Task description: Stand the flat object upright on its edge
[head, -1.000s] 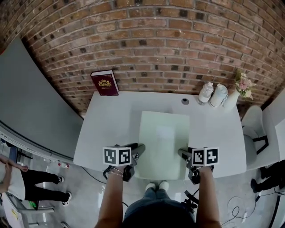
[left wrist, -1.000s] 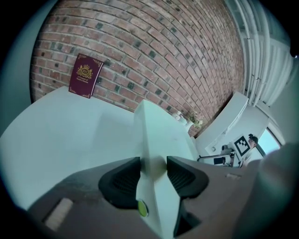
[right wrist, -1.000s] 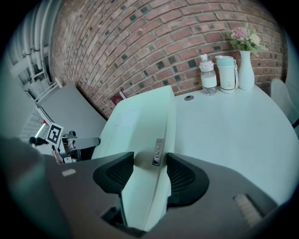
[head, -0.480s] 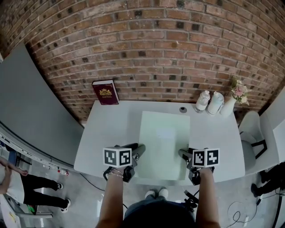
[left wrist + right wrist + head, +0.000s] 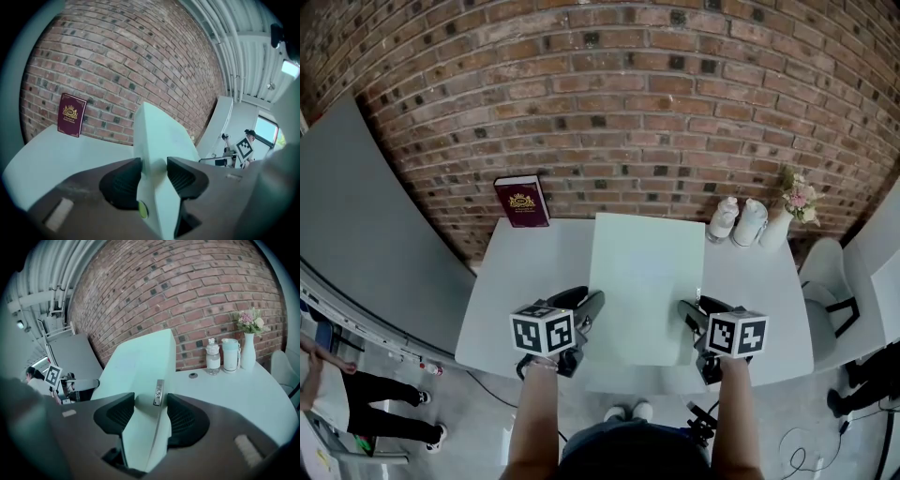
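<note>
The flat object point(image 5: 645, 281) is a pale mint-green board, tilted up off the white table point(image 5: 525, 281) with its far edge raised toward the brick wall. My left gripper point(image 5: 592, 302) is shut on its left edge and my right gripper point(image 5: 689, 314) is shut on its right edge. In the left gripper view the board point(image 5: 159, 136) runs up between the two dark pads, which press on it. In the right gripper view the board point(image 5: 140, 362) fills the gap between the pads, and a small metal clasp point(image 5: 159, 393) shows on its edge.
A maroon book point(image 5: 522, 201) leans upright against the brick wall at the table's back left. Two bottles point(image 5: 724, 217) point(image 5: 748, 221) and a vase of flowers point(image 5: 778, 225) stand at the back right. A white chair point(image 5: 830, 281) sits right of the table; a grey panel point(image 5: 356, 234) lies left.
The board lay flat on the table; both grippers have lifted and its far edge has swung up toward the wall, hiding the small round thing behind it.
</note>
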`<state>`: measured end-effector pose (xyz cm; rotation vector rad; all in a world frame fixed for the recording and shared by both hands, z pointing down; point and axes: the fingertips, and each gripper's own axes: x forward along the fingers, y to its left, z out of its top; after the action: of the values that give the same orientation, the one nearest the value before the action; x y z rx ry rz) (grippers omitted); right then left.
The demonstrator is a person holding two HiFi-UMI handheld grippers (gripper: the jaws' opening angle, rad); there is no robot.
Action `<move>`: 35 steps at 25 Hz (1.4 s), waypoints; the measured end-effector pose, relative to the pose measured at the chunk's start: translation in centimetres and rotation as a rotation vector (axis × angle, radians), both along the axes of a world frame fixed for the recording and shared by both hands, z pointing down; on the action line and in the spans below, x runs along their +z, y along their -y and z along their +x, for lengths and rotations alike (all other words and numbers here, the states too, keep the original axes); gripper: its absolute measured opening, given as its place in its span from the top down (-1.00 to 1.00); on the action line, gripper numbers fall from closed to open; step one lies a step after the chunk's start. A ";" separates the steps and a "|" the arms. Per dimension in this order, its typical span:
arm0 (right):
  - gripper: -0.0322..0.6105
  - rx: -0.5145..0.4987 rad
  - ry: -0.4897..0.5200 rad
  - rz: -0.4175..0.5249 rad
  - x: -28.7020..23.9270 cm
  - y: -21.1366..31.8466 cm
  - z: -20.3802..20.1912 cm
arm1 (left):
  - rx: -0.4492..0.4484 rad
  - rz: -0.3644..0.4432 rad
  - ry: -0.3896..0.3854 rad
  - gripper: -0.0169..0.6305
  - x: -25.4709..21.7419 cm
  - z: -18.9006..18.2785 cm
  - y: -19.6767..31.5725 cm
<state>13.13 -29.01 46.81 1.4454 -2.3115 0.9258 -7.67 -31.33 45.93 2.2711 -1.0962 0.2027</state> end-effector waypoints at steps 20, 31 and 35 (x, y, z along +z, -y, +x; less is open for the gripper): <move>0.22 0.022 -0.138 0.403 -9.0 2.2 0.0 | -0.040 0.371 0.042 0.40 -8.0 0.0 1.6; 0.24 0.053 -0.261 0.547 -10.9 3.1 0.1 | -0.041 0.492 0.146 0.42 -9.6 0.5 2.5; 0.24 0.062 -0.296 0.566 -10.9 3.5 0.1 | -0.044 0.516 0.183 0.42 -9.6 0.6 2.9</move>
<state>13.26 -32.53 35.92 1.7212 -2.4051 0.0384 -7.03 -34.22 36.28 2.7182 -1.4222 0.1204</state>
